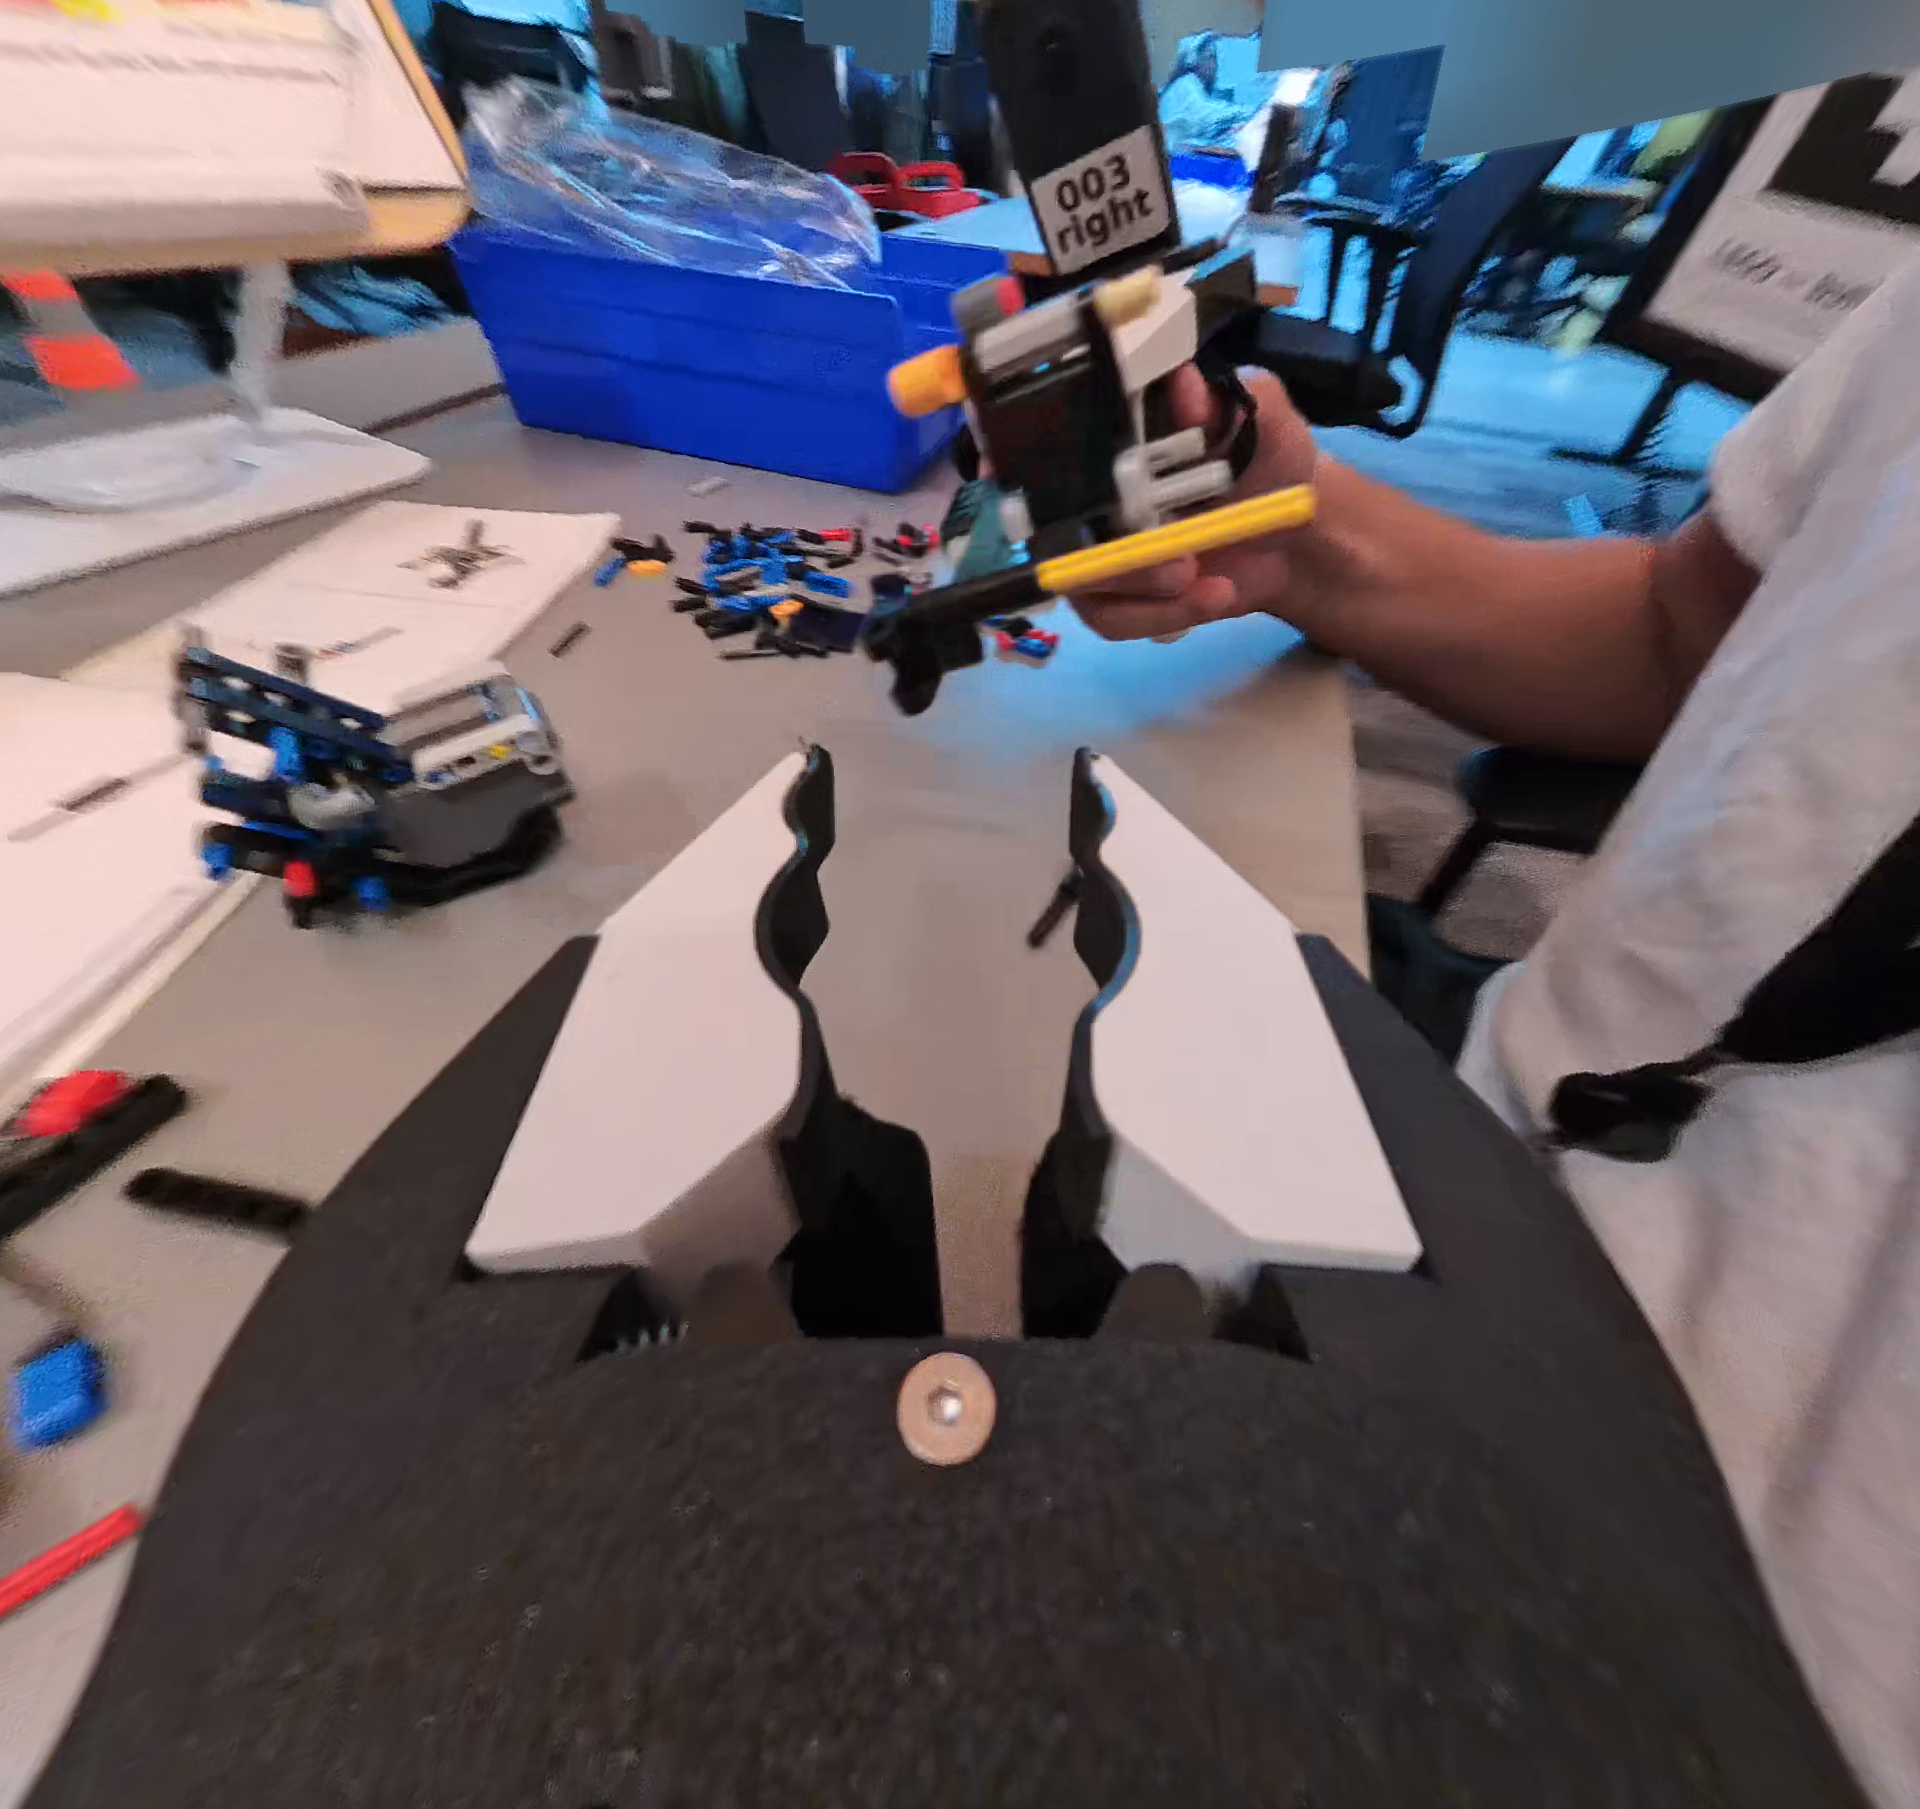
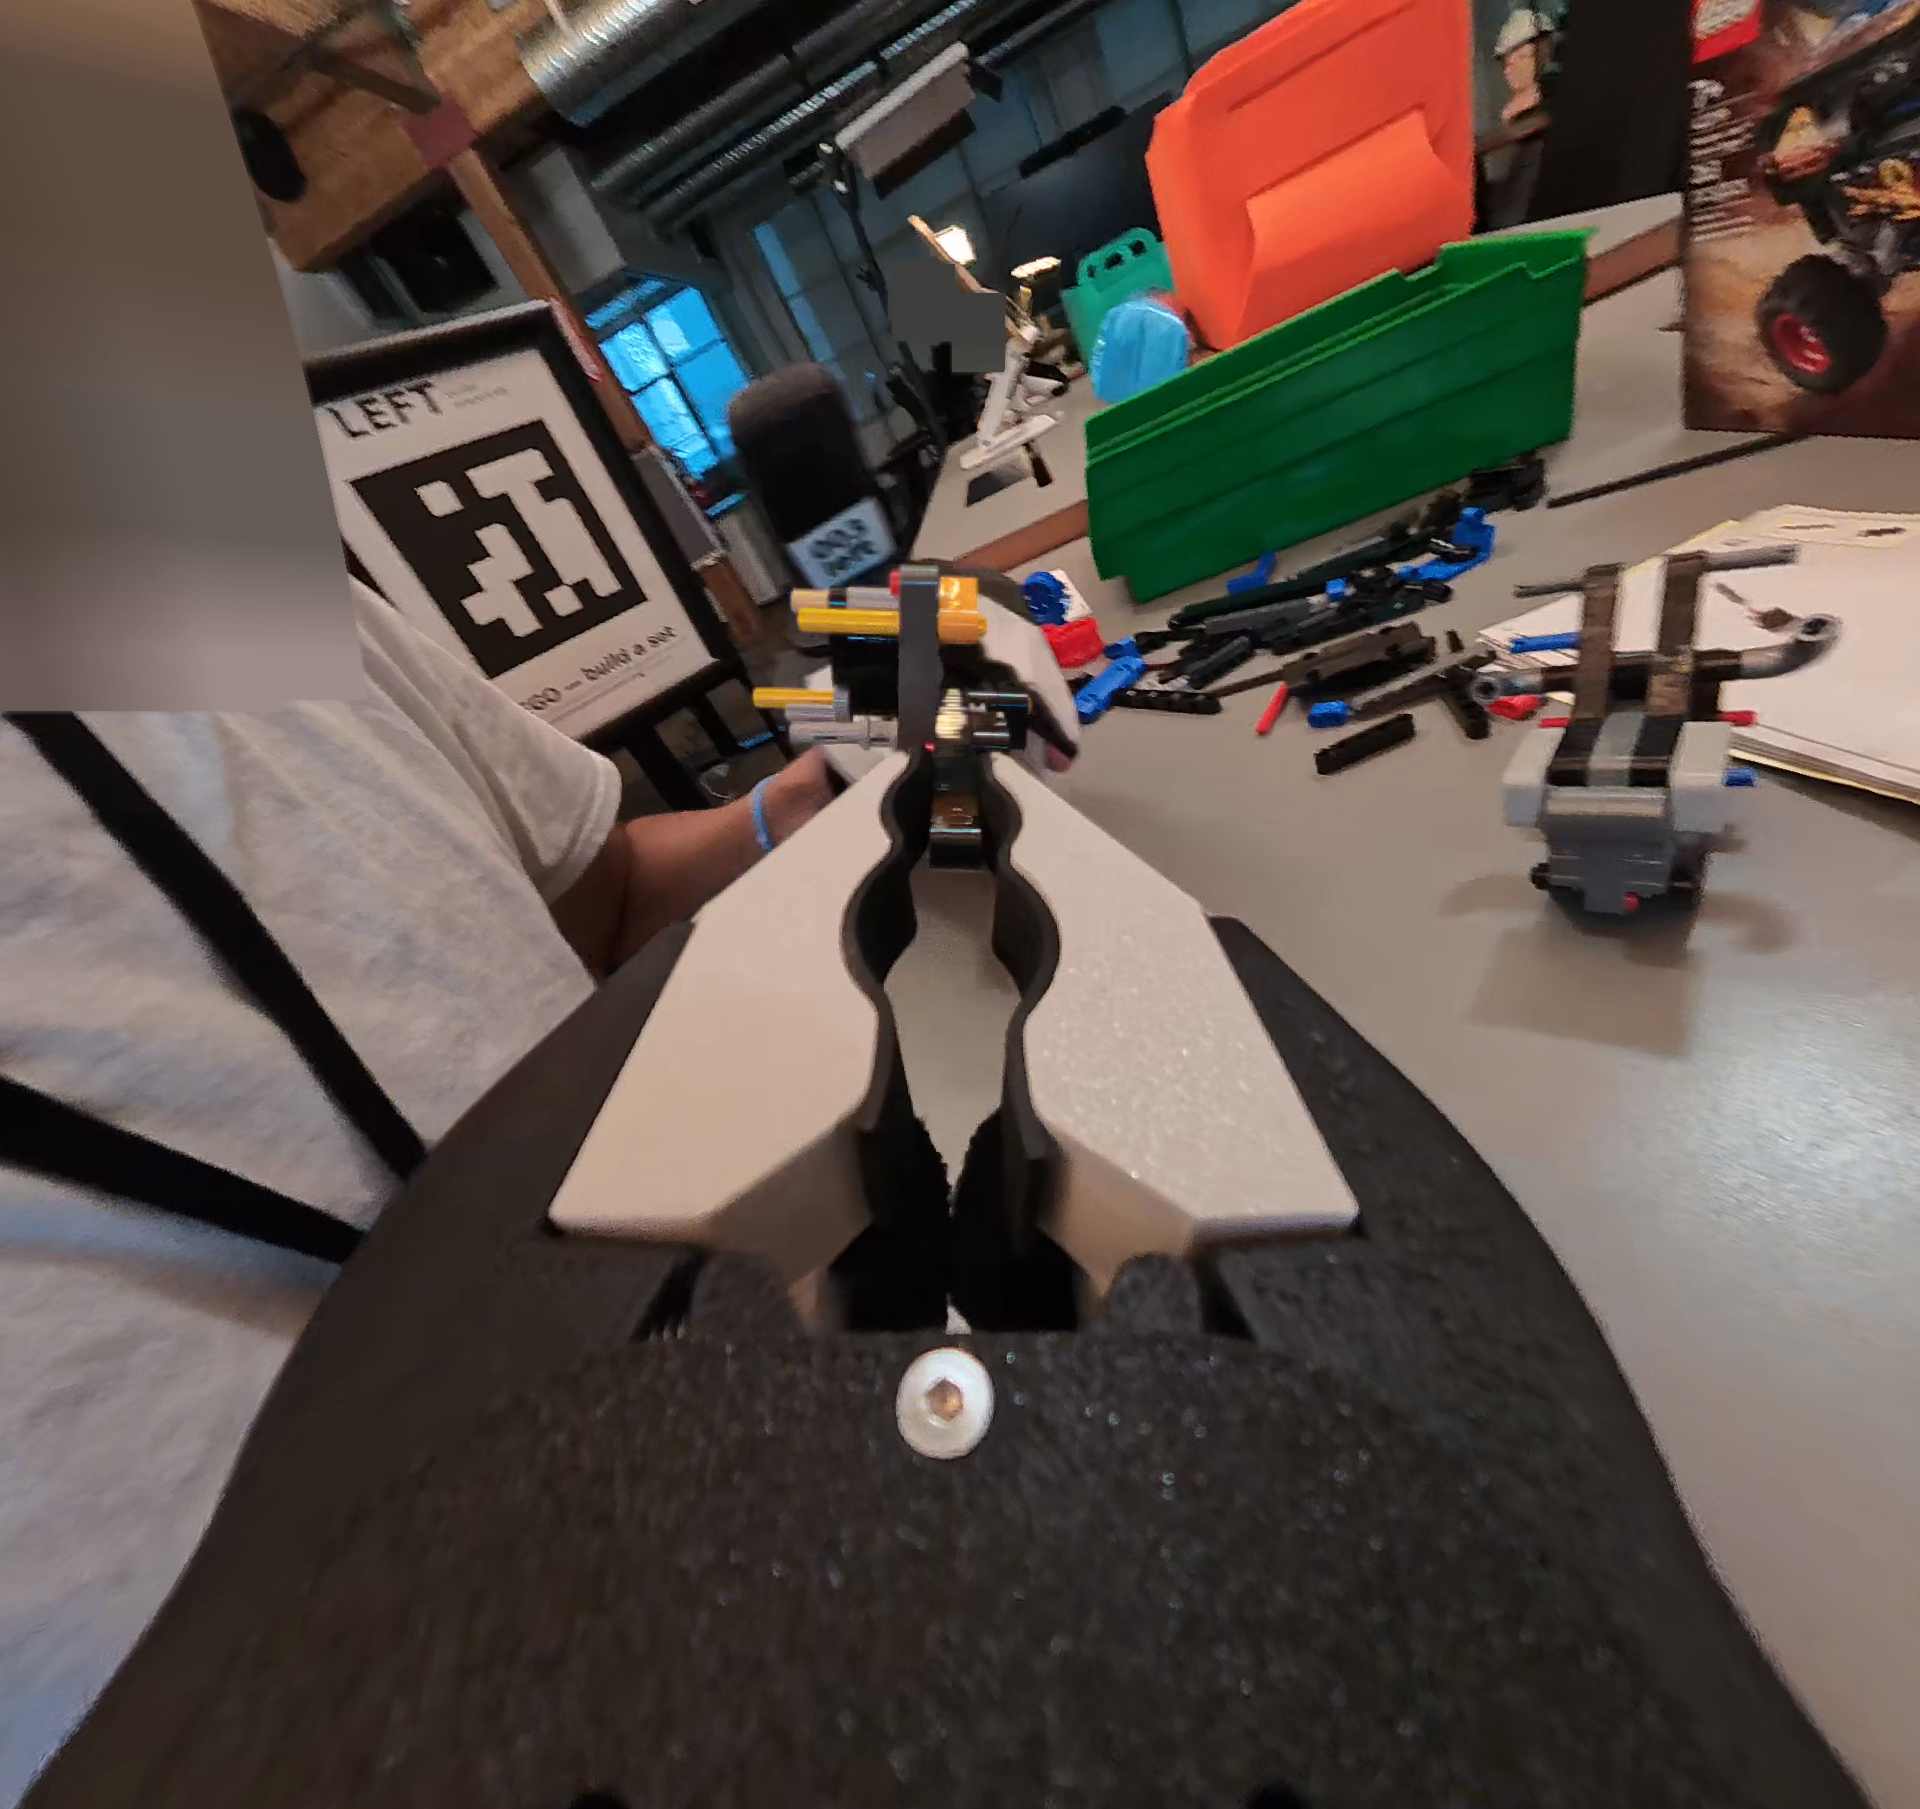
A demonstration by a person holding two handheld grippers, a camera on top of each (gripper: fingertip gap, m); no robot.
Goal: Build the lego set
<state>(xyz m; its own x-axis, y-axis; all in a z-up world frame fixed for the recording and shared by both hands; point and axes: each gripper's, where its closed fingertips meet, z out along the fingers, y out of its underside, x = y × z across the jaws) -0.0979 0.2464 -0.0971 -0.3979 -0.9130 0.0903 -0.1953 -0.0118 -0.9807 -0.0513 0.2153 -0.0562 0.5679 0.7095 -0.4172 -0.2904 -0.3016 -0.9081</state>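
My right gripper (image 2: 951,788) is shut on a small black Lego assembly (image 2: 935,679) with yellow axles, grey pins and an orange pin, and holds it up in the air. The same assembly (image 1: 1070,450) shows in the left wrist view, high above the table's right side, with a hand behind it. My left gripper (image 1: 951,772) is open and empty, low over the grey table (image 1: 935,928), below and in front of the assembly. A partly built grey, black and blue vehicle (image 1: 364,783) stands on the table to its left and also shows in the right wrist view (image 2: 1621,751).
A pile of loose blue, black and red parts (image 1: 769,585) lies mid-table (image 2: 1351,637). A blue bin (image 1: 707,357), a green bin (image 2: 1330,429), an orange bin (image 2: 1320,149) and the set's box (image 2: 1808,180) stand behind. Instruction sheets (image 2: 1818,637) lie by the vehicle. A person's white shirt (image 1: 1766,824) is close. Tip to tip, the grippers are about 8 centimetres apart.
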